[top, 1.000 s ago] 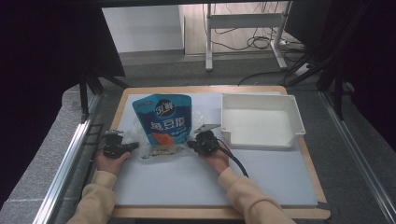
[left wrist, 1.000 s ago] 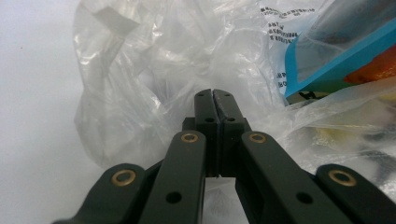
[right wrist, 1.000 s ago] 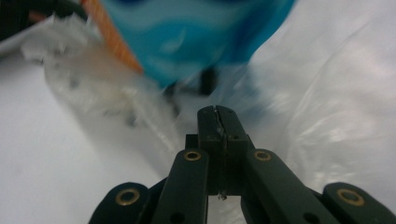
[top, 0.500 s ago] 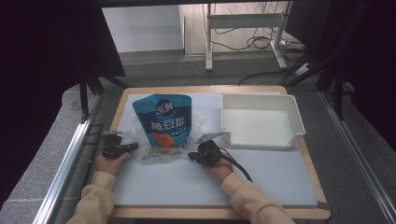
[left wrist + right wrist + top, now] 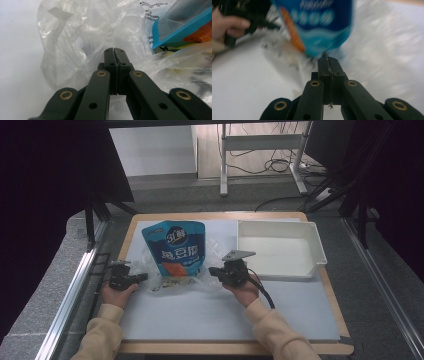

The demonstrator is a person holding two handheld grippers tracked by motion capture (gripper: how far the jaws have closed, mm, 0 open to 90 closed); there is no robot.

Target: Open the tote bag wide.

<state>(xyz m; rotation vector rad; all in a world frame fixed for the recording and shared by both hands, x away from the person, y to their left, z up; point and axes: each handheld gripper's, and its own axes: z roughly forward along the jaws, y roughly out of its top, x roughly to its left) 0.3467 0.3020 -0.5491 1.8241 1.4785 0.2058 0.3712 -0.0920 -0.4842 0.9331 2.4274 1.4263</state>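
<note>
Centrally, left claw [image 5: 143, 277] and right claw [image 5: 214, 270], each pressed together, pinch the clear plastic bag [image 5: 192, 283] around a blue snack pouch [image 5: 175, 248].

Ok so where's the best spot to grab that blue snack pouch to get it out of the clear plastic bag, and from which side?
Probably the blue snack pouch's top edge, approached from the table's far side. It lies flat with its upper part clear of the clear plastic bag, which wraps only the lower end. That flat, thin edge suits closing jaws, while the left gripper and right gripper pinch the bag's sides.
</note>
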